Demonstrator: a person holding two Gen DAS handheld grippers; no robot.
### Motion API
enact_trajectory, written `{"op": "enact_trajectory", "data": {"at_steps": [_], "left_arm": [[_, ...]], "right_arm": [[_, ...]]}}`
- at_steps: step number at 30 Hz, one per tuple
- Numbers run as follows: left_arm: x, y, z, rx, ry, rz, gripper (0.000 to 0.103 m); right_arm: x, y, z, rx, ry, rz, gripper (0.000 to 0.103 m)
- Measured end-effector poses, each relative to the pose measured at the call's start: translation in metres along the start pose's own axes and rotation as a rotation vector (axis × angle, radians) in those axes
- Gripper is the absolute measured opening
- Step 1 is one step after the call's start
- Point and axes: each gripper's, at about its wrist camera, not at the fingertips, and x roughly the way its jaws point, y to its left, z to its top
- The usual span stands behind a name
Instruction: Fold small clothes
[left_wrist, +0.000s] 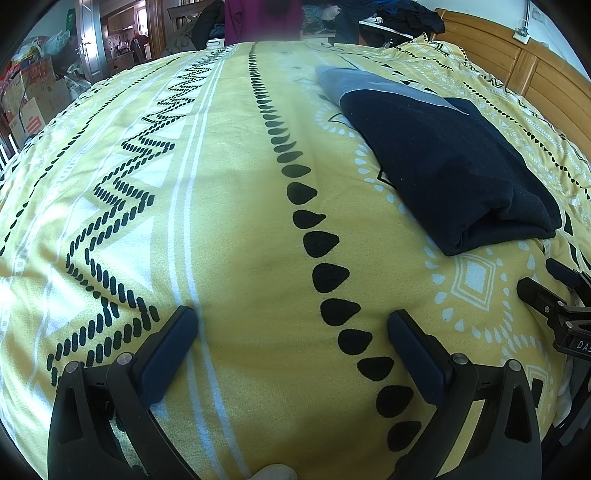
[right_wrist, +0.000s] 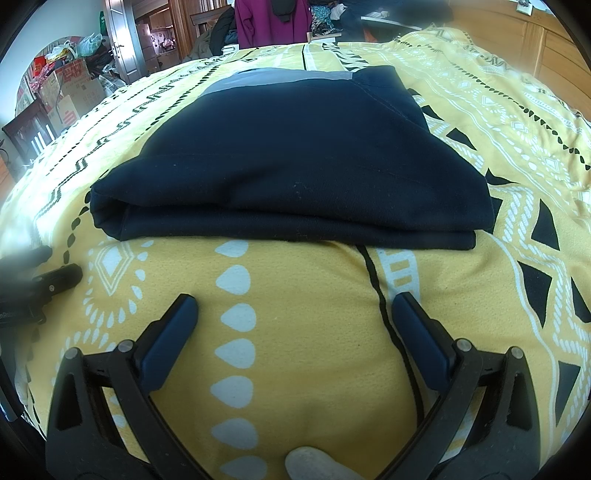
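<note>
A bed (left_wrist: 236, 206) fills both views, covered by a yellow blanket (right_wrist: 317, 332) printed with black drops, white bands and zigzags. Past the far edge of the bed, well ahead of both claws, stands a wooden headboard (left_wrist: 524, 70) to the right, and a doorway with stacked cardboard boxes (left_wrist: 33, 99) to the left. A person in a purple top (right_wrist: 271, 22) stands at the far side of the bed.

The folded garment (right_wrist: 295, 158), dark navy with a grey band (right_wrist: 280, 79) at its far end, lies flat on the blanket. In the right wrist view it sits straight ahead of the right claw (right_wrist: 295, 325), its thick folded edge facing the claw and lying just beyond the fingertips, with a strip of bare blanket between. In the left wrist view the same garment (left_wrist: 447, 162) lies ahead and to the right of the left claw (left_wrist: 291, 332), well apart from it.

Both claws hover low over the blanket with their fingers spread wide and nothing between them. The left claw shows over a row of black drops; the right claw shows over a column of white drops. Each claw appears at the edge of the other's view, just beside it: the right one (left_wrist: 557, 306) at the left camera's right edge, the left one (right_wrist: 40, 291) at the right camera's left edge.
</note>
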Motion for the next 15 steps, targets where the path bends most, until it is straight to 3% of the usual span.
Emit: {"op": "enact_trajectory", "data": {"at_steps": [15], "left_arm": [[-0.0015, 0.0000, -0.0011, 0.001, -0.003, 0.005, 0.103]], "right_arm": [[-0.0023, 0.0024, -0.0025, 0.003, -0.004, 0.001, 0.103]]}}
